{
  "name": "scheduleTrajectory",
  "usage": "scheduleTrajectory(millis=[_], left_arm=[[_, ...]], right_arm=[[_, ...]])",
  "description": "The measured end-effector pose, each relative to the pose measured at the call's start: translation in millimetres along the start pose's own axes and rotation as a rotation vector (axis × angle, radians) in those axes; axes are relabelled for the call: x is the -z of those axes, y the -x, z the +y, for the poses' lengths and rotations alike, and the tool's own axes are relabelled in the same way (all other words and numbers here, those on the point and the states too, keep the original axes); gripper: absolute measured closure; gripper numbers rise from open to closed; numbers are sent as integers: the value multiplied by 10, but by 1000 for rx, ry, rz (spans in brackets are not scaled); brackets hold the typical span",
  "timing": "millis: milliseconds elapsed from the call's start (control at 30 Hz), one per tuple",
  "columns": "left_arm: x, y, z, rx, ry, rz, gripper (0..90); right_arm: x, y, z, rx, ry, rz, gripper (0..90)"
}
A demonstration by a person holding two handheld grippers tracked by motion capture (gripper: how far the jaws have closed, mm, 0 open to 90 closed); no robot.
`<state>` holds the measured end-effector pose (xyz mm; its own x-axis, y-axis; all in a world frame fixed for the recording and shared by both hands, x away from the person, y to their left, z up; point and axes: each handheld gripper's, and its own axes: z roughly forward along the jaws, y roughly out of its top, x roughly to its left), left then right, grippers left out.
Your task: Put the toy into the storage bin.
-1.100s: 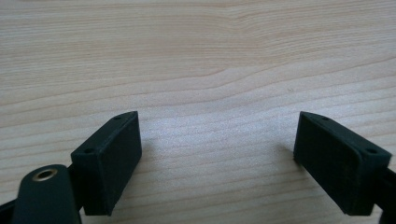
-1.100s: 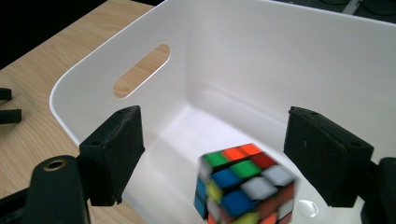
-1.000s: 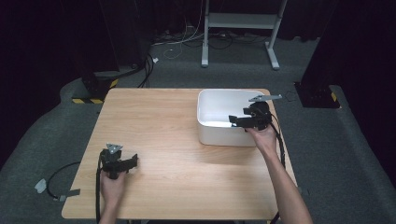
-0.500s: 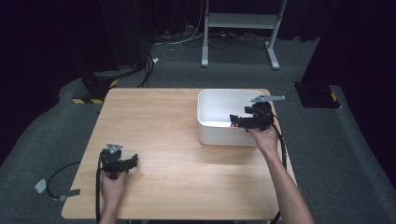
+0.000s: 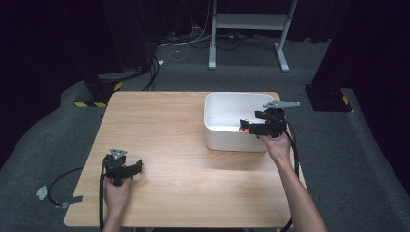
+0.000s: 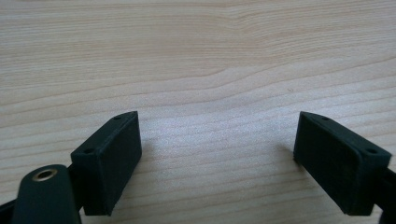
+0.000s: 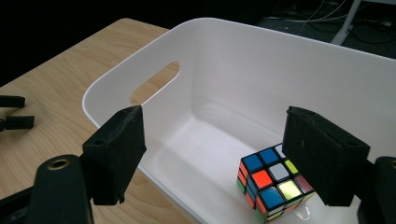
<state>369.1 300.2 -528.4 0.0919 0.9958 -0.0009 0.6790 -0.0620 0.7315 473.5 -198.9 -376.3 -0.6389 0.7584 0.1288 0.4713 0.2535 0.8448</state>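
Cube (image 7: 273, 189) faces are partly hidden behind one black jaw in the right gripper view; it sits on the white bin's (image 7: 280, 70) floor. From above it's a red speck (image 5: 243, 128). The right gripper (image 5: 249, 127), jaws just narrowing, grasps nothing. The left gripper (image 5: 139, 167) rests released on the table (image 5: 183, 159).

We see a light wooden table (image 5: 183, 135) carrying a white bin (image 5: 227, 118) near its far right corner, standing directly on the wood.
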Motion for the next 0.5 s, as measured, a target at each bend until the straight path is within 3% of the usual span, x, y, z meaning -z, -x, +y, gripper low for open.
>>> scheduleTrajectory(millis=[500], left_arm=[[0,1,0,0,0,0,153]], right_arm=[[103,-52,-10,-4,30,17,215]])
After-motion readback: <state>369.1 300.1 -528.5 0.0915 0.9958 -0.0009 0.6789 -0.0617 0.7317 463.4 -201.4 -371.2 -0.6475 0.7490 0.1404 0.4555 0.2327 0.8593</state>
